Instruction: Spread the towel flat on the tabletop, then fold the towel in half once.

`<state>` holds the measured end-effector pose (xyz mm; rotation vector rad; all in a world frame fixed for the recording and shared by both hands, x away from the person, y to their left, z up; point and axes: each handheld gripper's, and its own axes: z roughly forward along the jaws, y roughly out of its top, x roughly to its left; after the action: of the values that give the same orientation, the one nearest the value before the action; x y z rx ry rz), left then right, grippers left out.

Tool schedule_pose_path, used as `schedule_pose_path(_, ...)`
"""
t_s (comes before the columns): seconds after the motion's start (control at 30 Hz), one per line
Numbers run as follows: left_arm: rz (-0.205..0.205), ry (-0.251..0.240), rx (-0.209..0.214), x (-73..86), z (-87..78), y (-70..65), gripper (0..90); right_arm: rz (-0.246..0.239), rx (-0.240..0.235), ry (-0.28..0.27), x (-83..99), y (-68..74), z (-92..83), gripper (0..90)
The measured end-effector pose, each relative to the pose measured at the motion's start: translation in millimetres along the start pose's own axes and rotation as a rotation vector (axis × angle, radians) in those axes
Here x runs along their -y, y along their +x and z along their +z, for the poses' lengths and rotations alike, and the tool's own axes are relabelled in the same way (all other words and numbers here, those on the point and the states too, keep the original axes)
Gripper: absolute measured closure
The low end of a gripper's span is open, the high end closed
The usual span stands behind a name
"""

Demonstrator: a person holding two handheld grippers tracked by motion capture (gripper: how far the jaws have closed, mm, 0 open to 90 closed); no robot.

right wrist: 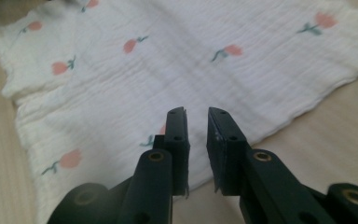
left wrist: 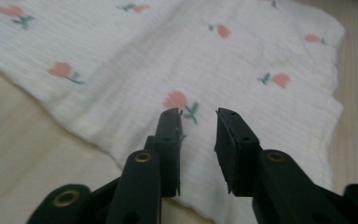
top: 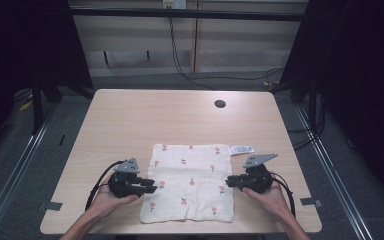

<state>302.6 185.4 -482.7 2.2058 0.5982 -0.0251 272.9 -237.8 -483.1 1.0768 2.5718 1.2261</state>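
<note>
while the white flowered cloth [top: 190, 181] lies flat on the near half of the desk [top: 130, 115], the left tool [top: 150, 185] and right tool [top: 228, 181] point inward over its side edges, each narrowly parted, gripping nothing.

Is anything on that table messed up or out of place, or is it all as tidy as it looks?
Nothing stands out. The flowered cloth lies flat on the wooden table, only faintly rumpled along its near edge, with its label sticking out at the far right corner. The left hand-held gripper and right hand-held gripper sit open at its sides.
</note>
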Motion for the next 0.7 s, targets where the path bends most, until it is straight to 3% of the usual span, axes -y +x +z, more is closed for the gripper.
schedule_pose_path(0.07, -0.018, -0.014, -0.025, -4.6, -0.1, 7.9, 63.3, 0.006, 0.023, -0.022, -5.5, -7.2, -2.8, 74.4)
schedule_pose_path(0.13, -0.035, -0.021, -0.012, -7.2, 1.3, 15.4, 60.9, 0.010, 0.040, -0.043, -12.4, -14.1, -4.8, 72.6)
schedule_pose_path(0.23, -0.040, 0.009, -0.032, -11.5, 5.1, 23.2, 57.2, 0.007, 0.053, -0.043, -23.5, -25.3, -1.5, 69.6)
schedule_pose_path(0.27, -0.058, -0.017, -0.023, -12.7, 2.3, 28.0, 55.8, 0.019, 0.060, -0.051, -29.3, -35.1, 4.6, 67.1)
schedule_pose_path(0.37, -0.068, -0.024, -0.030, -15.0, -2.2, 32.6, 55.0, 0.025, 0.073, -0.045, -33.9, -42.4, 8.9, 65.6)
schedule_pose_path(0.47, -0.092, -0.073, -0.067, -20.0, -10.1, 41.2, 55.2, 0.043, 0.099, -0.060, -40.0, -52.7, 10.9, 64.7)
schedule_pose_path(0.6, -0.121, -0.085, -0.101, -25.4, -9.2, 57.2, 56.3, 0.082, 0.138, -0.051, -45.7, -68.8, 20.5, 64.9)
schedule_pose_path(0.7, -0.109, -0.068, -0.120, -30.2, -8.5, 59.2, 55.2, 0.087, 0.145, -0.046, -47.6, -73.6, 24.8, 63.9)
